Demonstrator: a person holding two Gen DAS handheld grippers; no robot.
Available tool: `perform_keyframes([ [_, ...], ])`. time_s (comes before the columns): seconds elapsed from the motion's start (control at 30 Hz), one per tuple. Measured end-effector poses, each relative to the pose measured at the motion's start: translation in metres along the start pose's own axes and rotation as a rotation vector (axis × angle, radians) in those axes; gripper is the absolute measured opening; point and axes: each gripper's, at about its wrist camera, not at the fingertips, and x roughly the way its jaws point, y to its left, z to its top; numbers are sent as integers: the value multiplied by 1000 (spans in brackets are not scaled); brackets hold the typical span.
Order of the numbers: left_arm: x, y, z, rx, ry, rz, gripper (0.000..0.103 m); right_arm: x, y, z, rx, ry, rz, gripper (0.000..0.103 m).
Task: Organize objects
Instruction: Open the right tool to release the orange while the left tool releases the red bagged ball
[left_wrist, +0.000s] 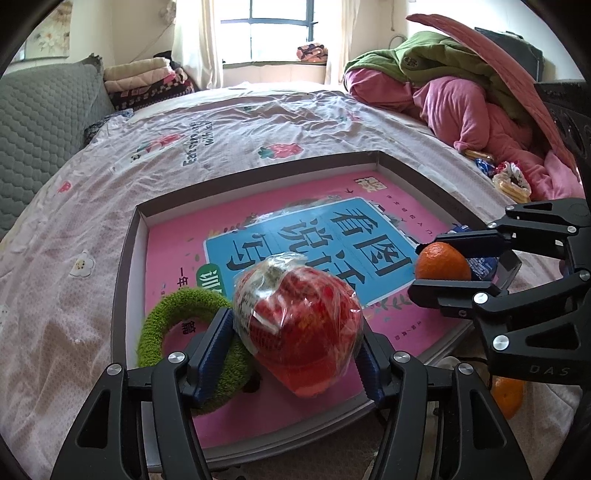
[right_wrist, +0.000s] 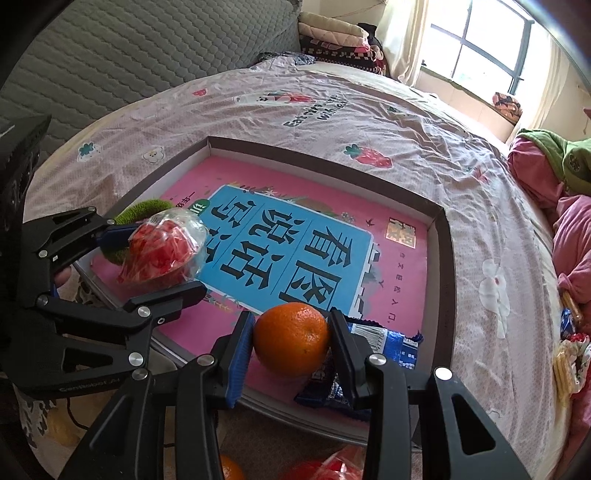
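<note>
A shallow grey box (left_wrist: 125, 266) lies on the bed with a pink and blue book (left_wrist: 177, 243) flat inside it. My left gripper (left_wrist: 295, 332) is shut on a red apple in clear wrap (left_wrist: 299, 321), low over the book's near corner. A green fuzzy ring (left_wrist: 166, 314) lies under its left finger. In the right wrist view my right gripper (right_wrist: 291, 321) is shut on an orange (right_wrist: 291, 338) above the box's near edge, with a blue snack packet (right_wrist: 399, 343) lying beneath it. The left gripper (right_wrist: 162, 260) and the apple (right_wrist: 162, 251) show at the left there.
A second orange (left_wrist: 509, 395) and another red wrapped item (right_wrist: 332, 465) lie near the front, outside the box. Loose snacks (left_wrist: 511, 181) sit by a heap of pink and green clothing (left_wrist: 461, 103) on the right. A grey padded headboard (left_wrist: 44, 122) borders the left.
</note>
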Motion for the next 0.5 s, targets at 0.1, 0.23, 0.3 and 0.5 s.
perform_keyframes([
  [0.1, 1, 2, 1, -12, 3, -7, 66, 0, 1, 0, 0, 0, -1, 40],
  [0.23, 2, 5, 1, -30, 7, -19, 68, 1, 1, 0, 0, 3, 0, 41],
  [0.3, 2, 6, 1, -37, 10, -23, 68, 1, 2, -1, -4, 2, -2, 41],
  [0.5, 1, 10, 3, -60, 13, -32, 69, -2, 0, 2, 7, -17, -1, 45],
])
